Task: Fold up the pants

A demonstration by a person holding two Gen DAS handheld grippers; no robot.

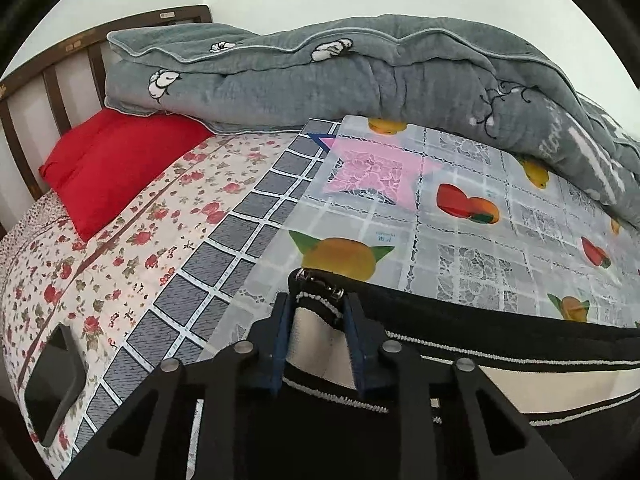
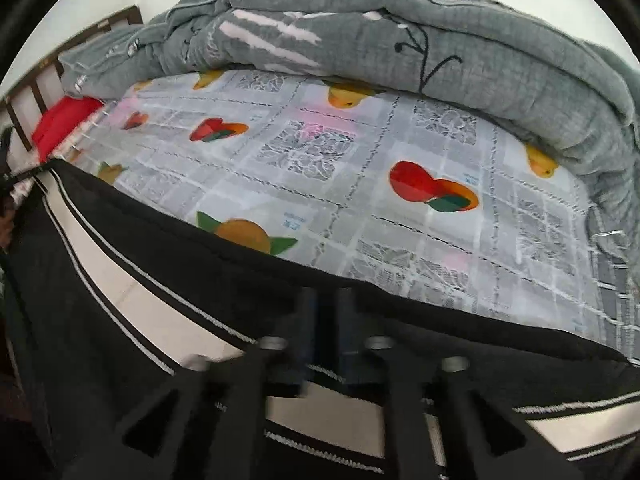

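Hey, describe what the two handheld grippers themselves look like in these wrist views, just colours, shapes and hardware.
The left gripper has matte black angular linkage arms with triangular cutouts, round silver pivot pins and flat dark blue finger pads. The right gripper looks the same build: black arms, silver pins, dark blue-black fingers, though blurred. No cables, markings or sleeves show.

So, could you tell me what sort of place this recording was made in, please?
Most likely a bedroom: the pants lie on a bed with a wooden headboard, a red pillow and a rolled-up grey quilt along the wall.
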